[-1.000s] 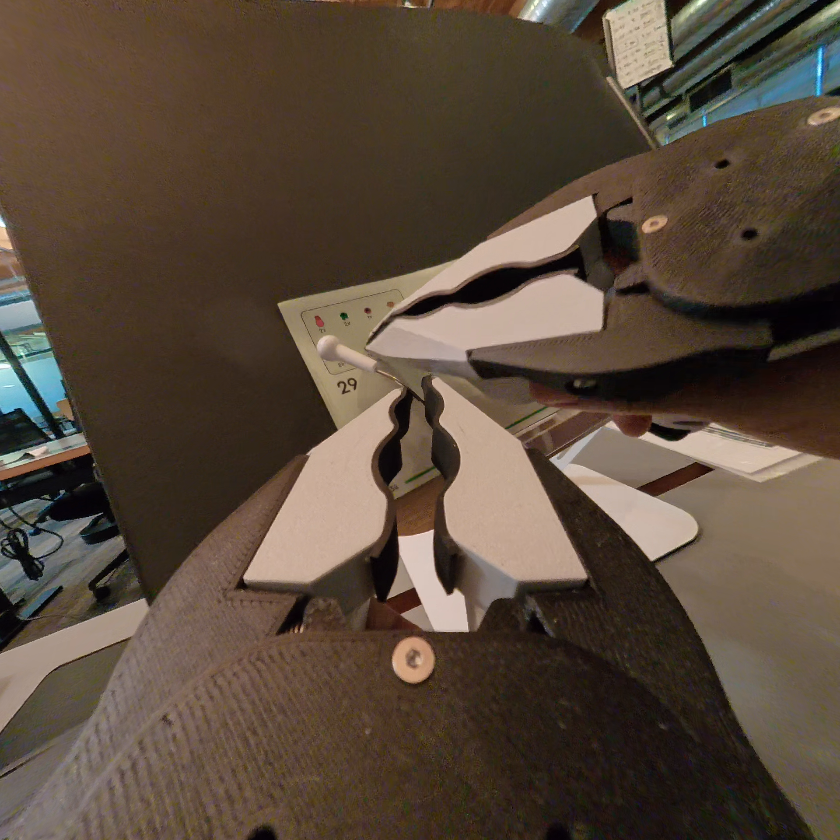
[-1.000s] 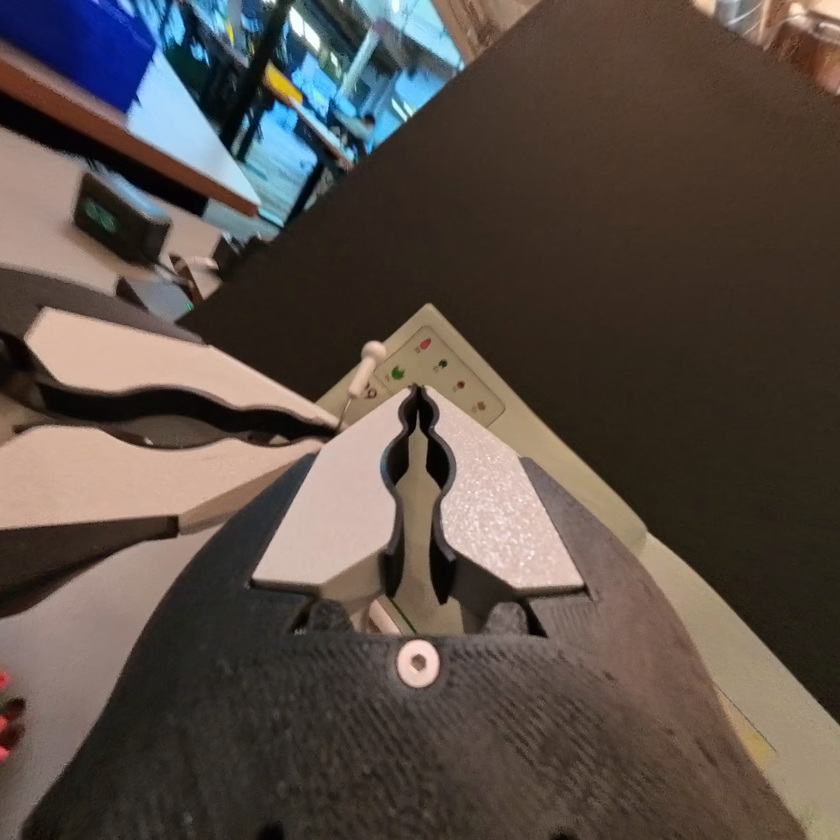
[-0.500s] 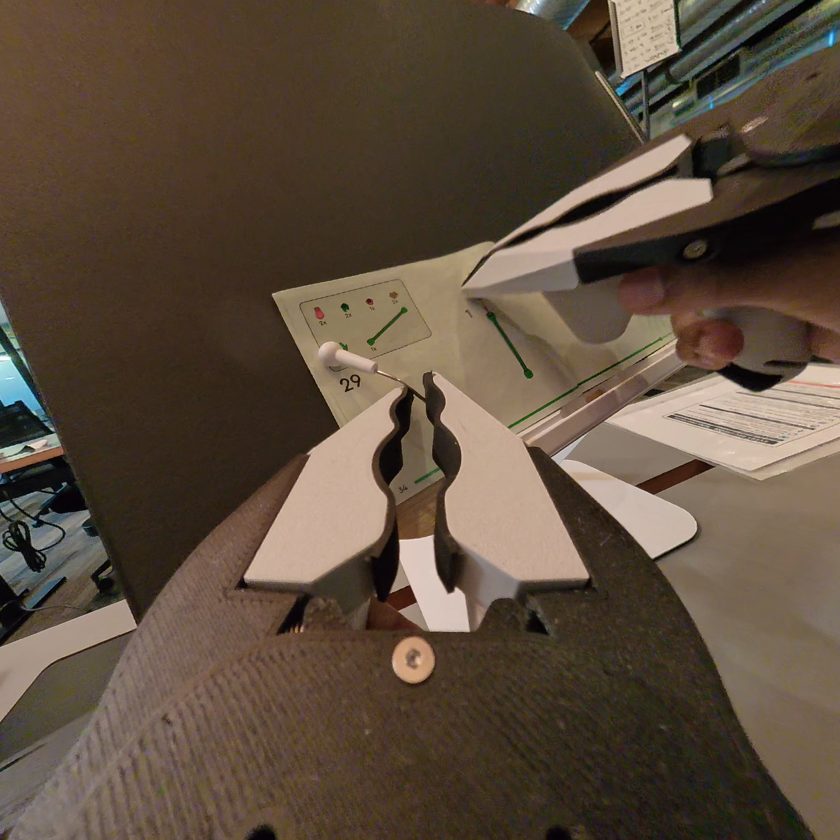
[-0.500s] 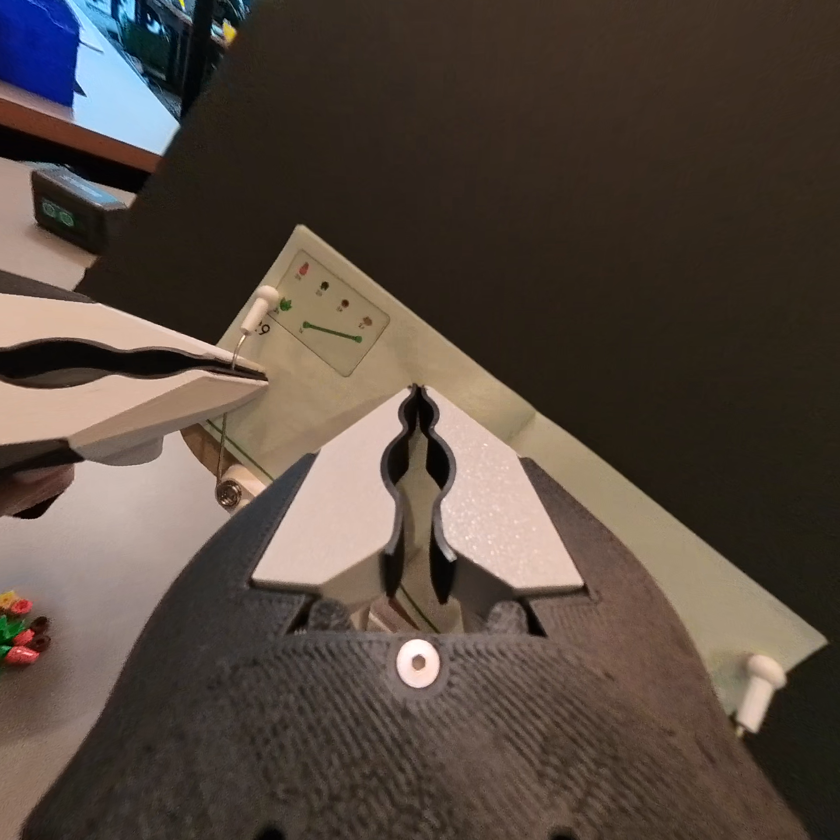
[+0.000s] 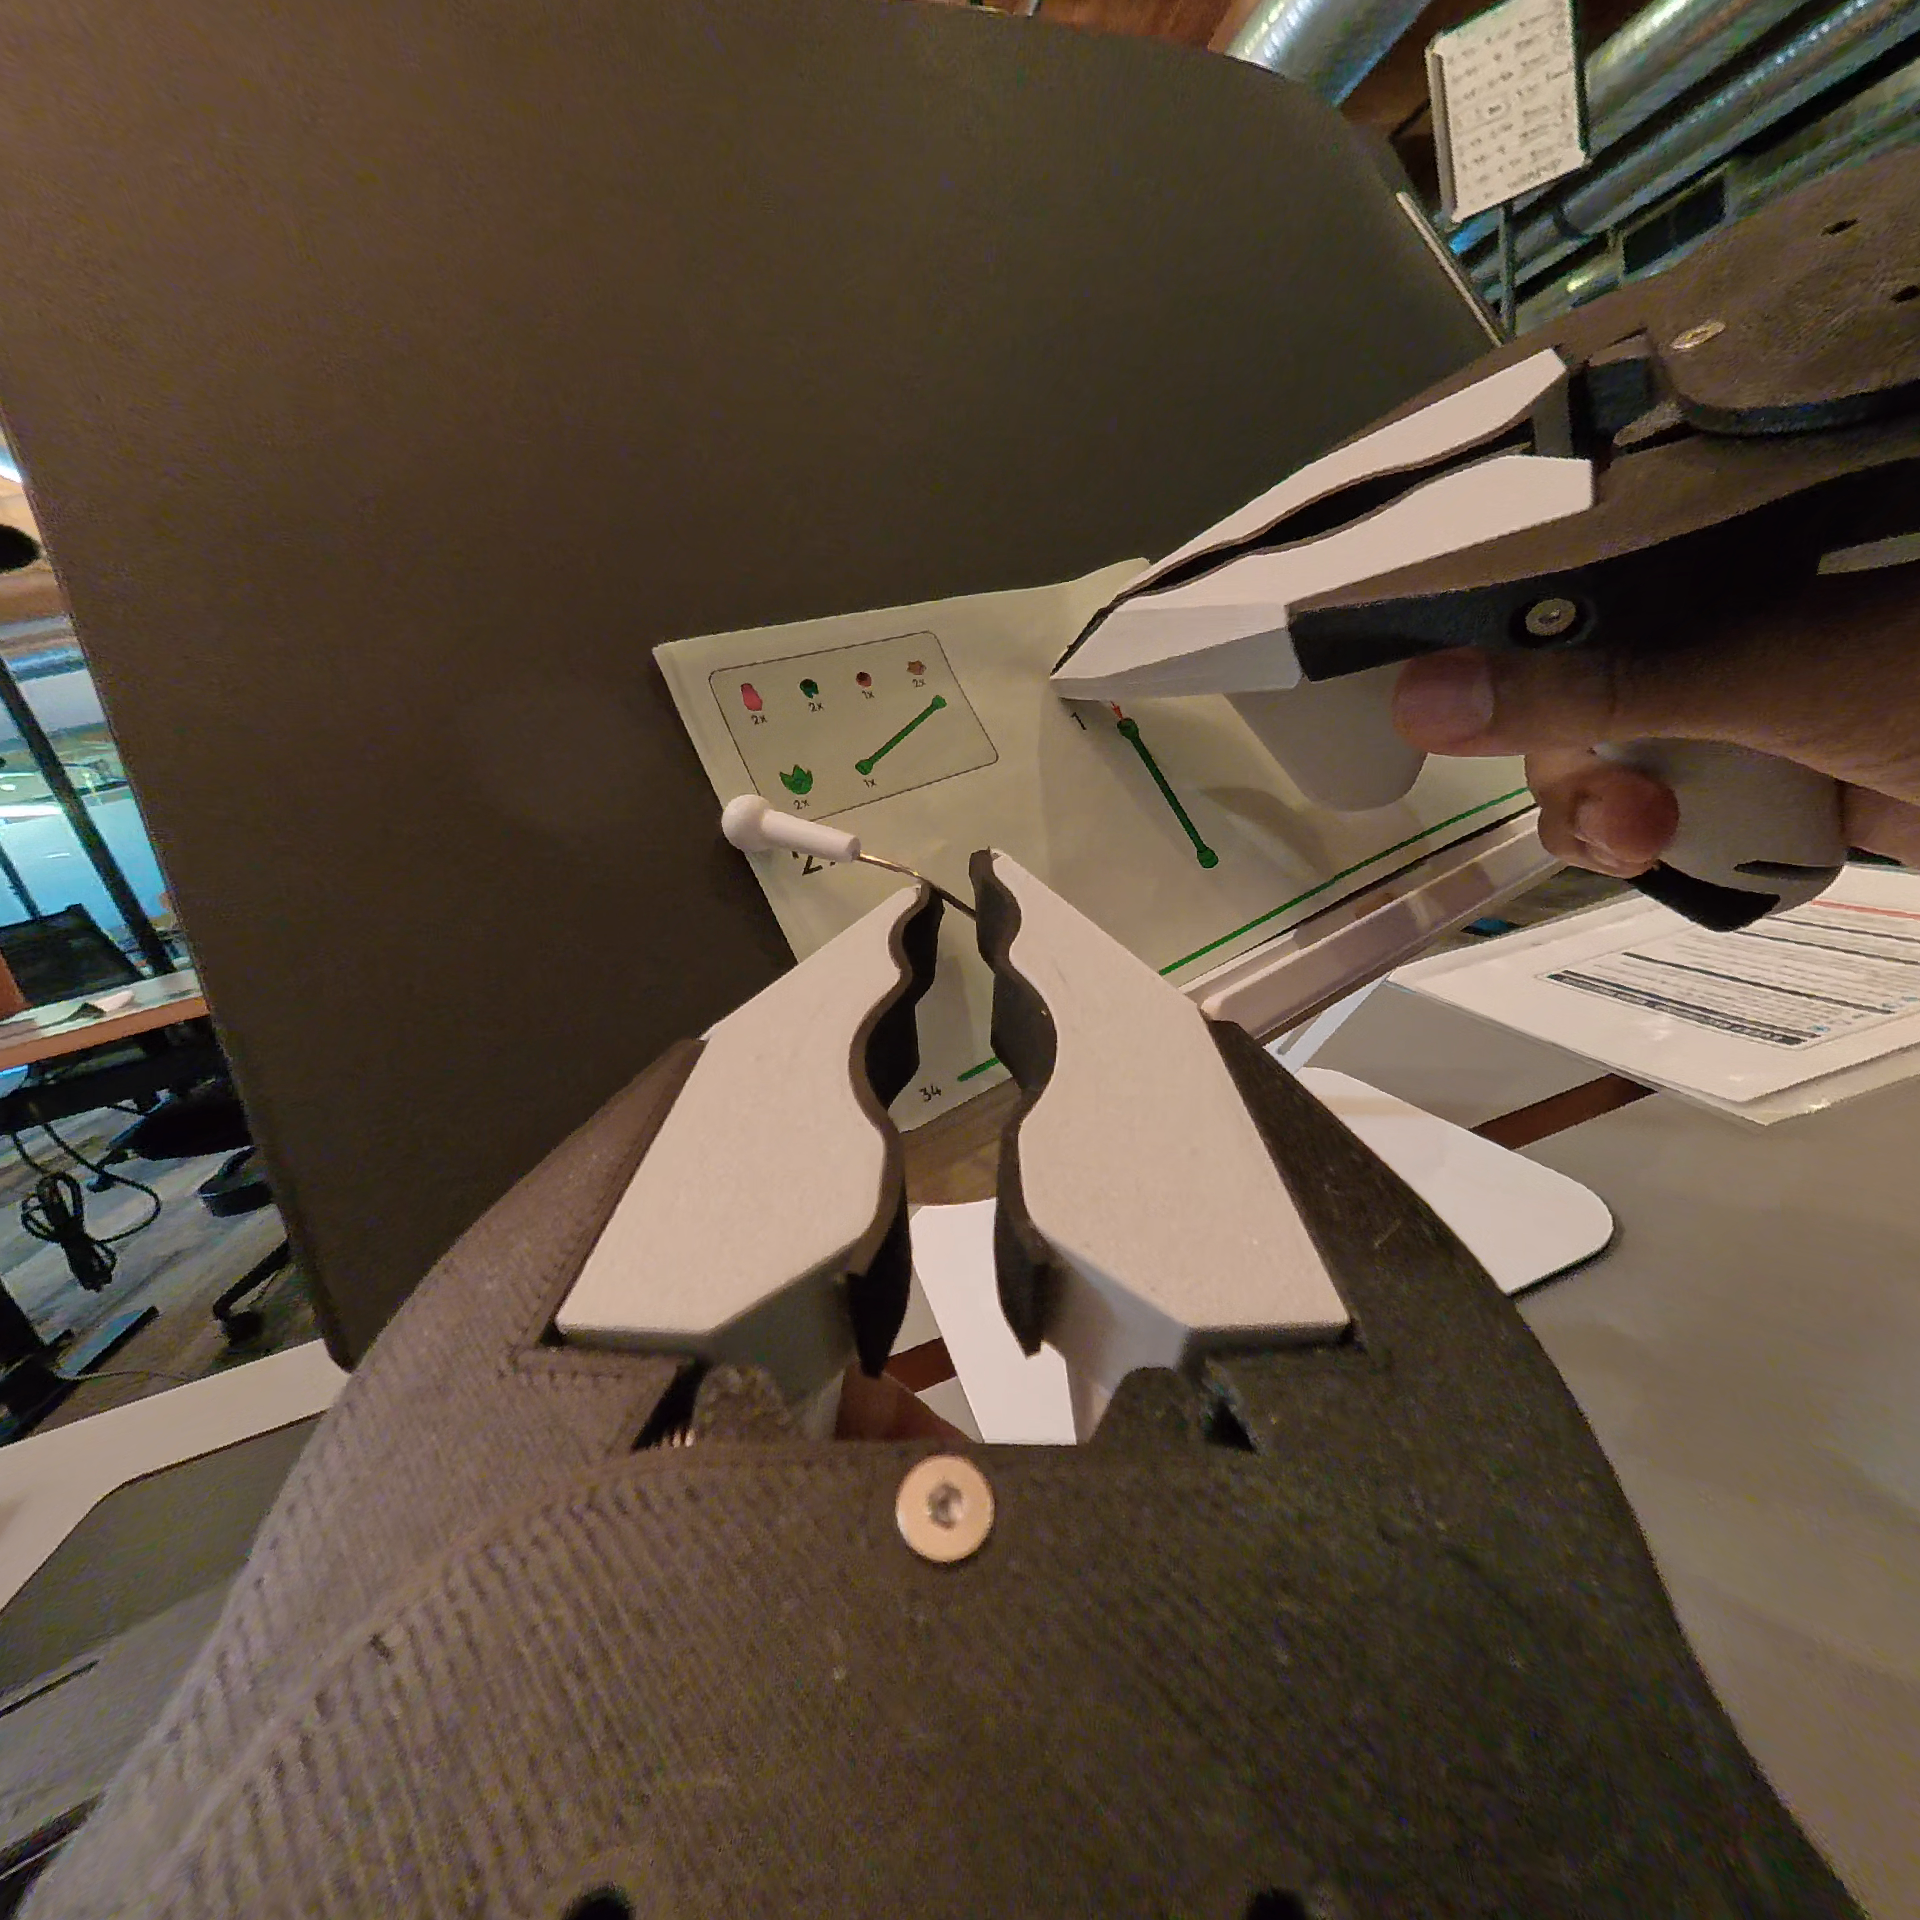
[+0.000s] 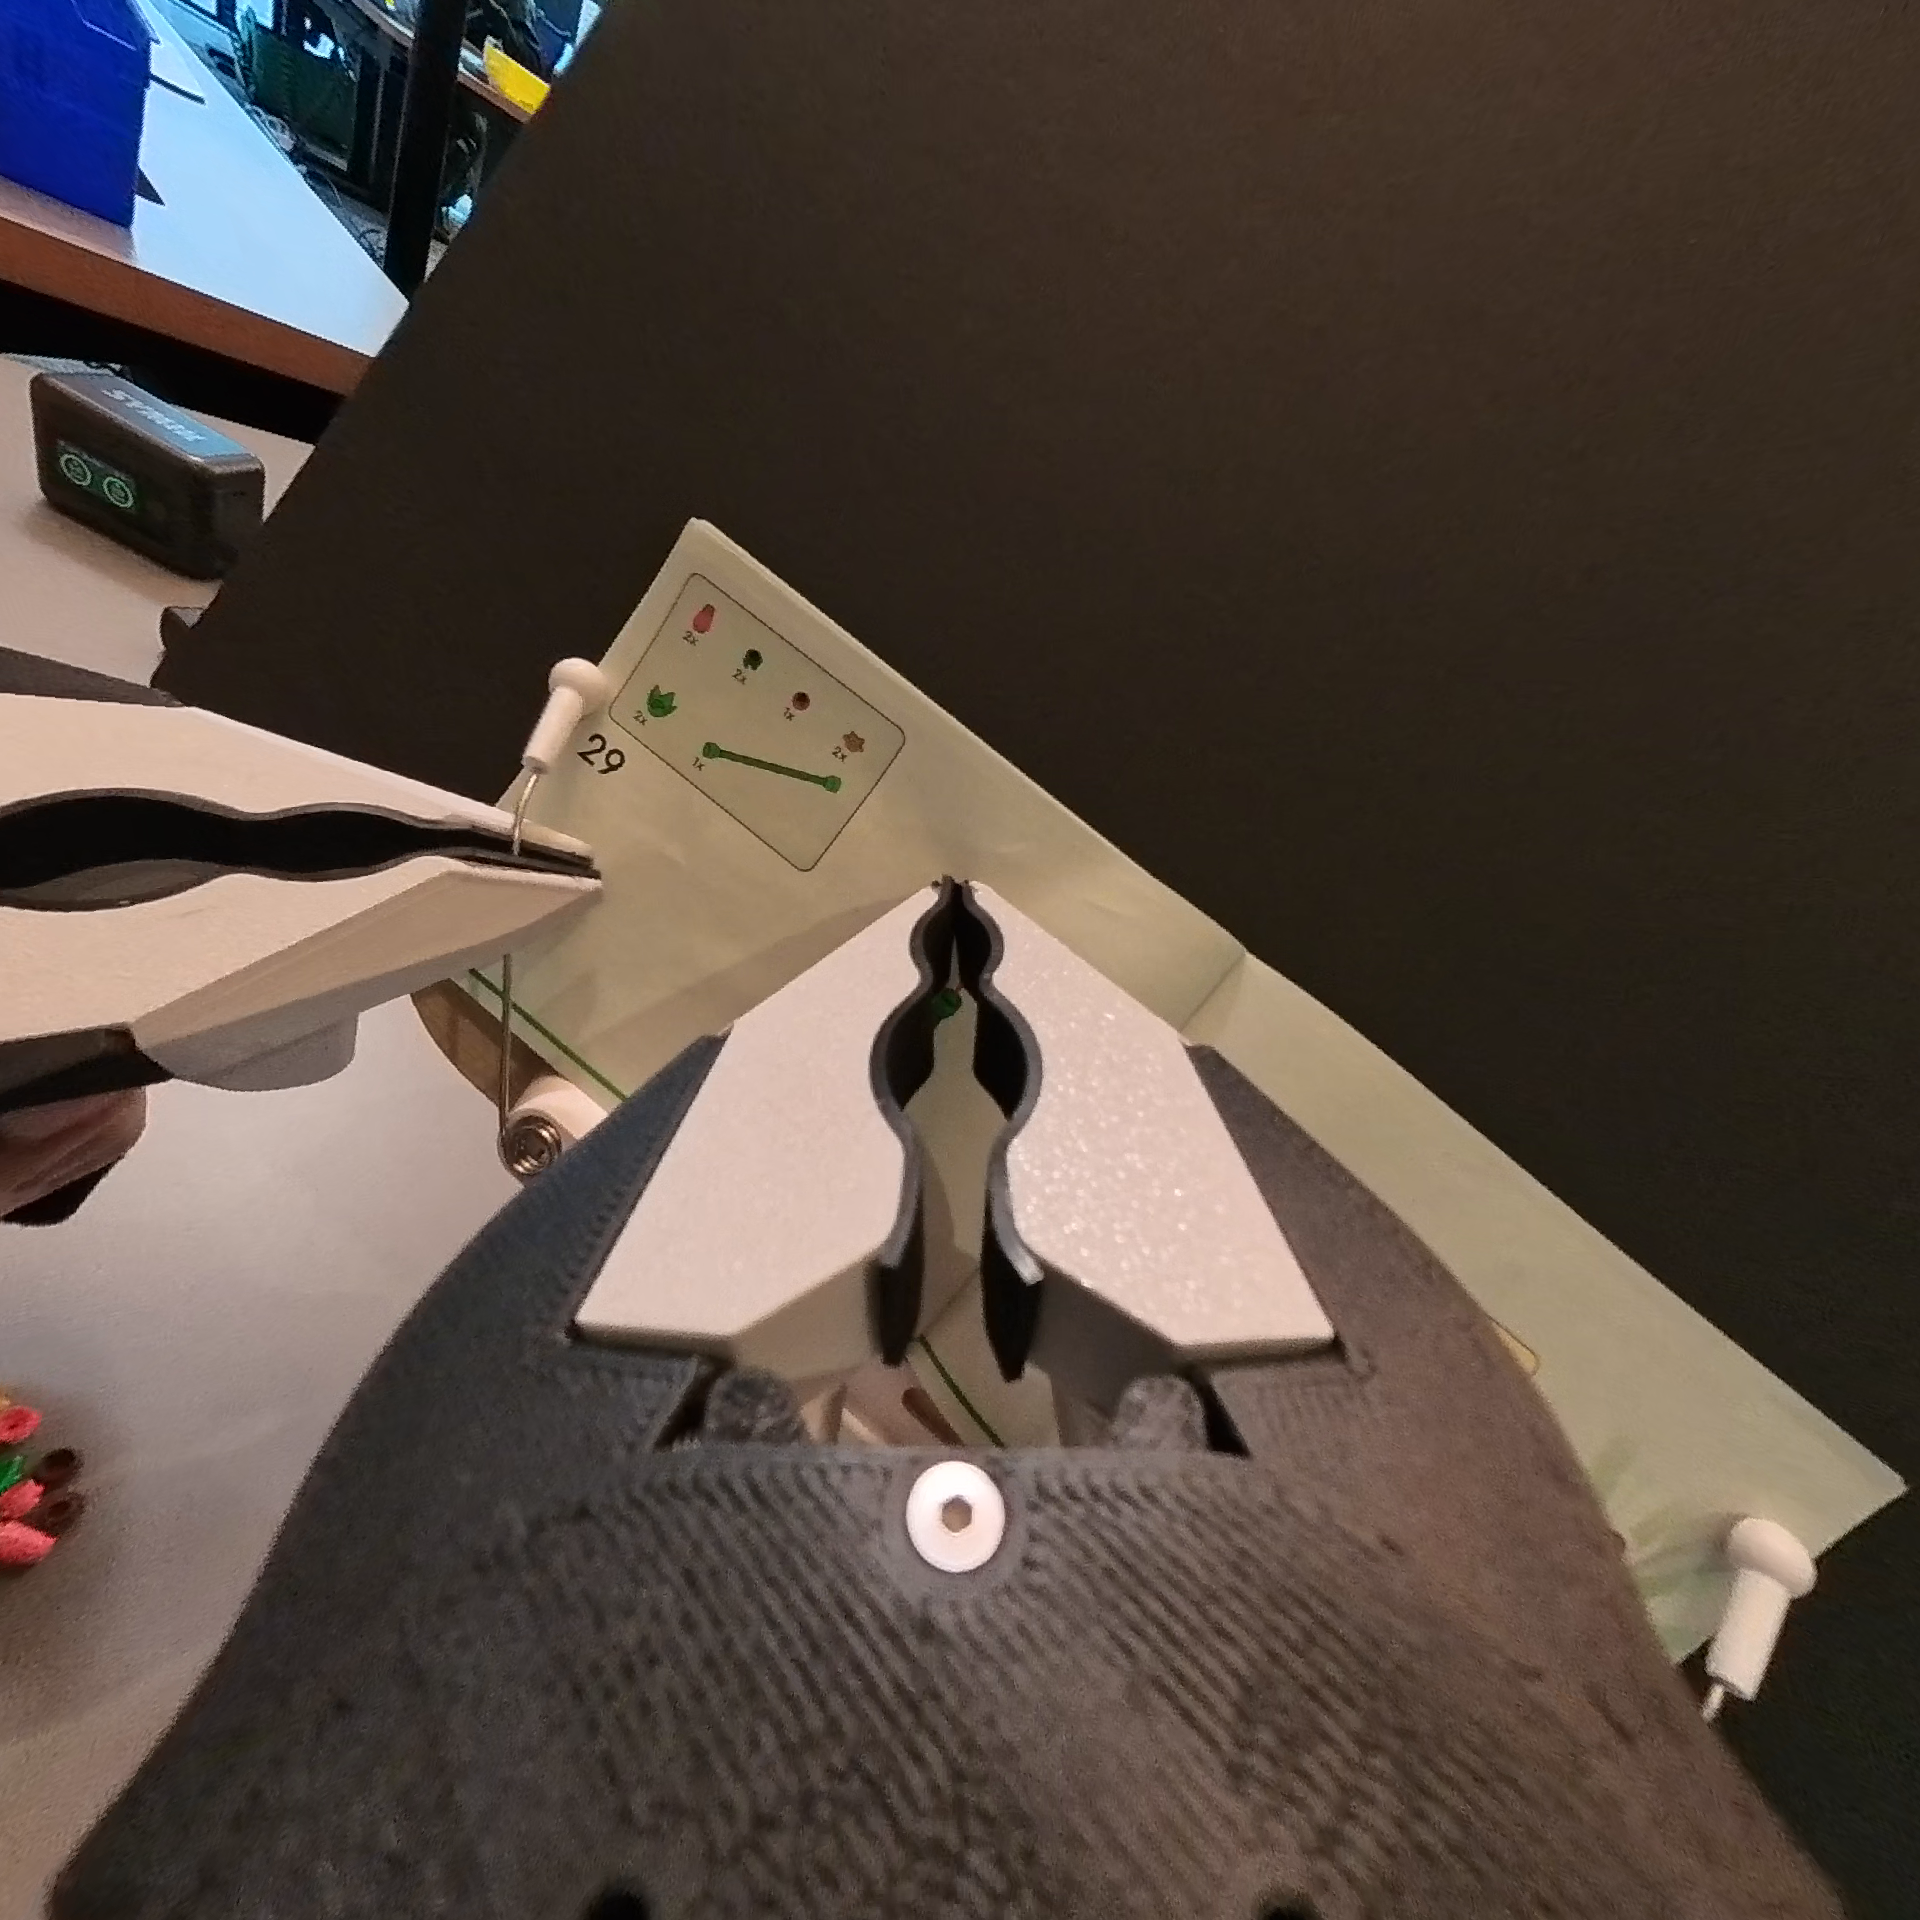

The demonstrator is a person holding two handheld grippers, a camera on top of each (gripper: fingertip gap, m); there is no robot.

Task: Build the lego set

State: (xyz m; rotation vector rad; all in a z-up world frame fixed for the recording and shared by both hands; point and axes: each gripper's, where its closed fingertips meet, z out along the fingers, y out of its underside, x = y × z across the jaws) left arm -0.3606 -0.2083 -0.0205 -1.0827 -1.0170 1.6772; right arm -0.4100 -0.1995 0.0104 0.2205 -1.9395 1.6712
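Right wrist view shows the left tool [image 6: 582, 868] pinching the page-holder's wire arm [image 6: 525, 800] beside the instruction booklet [image 6: 935, 810], right tool [image 6: 951, 883] seemingly closed empty; next, picking pieces.

Instruction booklet [image 5: 1049, 790] leans on board [image 5: 623, 416] (pieces [image 6: 31, 1496] lie left).

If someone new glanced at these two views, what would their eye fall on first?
Most striking is the pale green instruction booklet propped open against a big dark panel, filling the middle of both views. The left gripper pinches the thin wire page-holder arm with a white tip at the booklet's left edge, while the right gripper, shut, hovers at the page. A few small red and green pieces lie on the table, far left.
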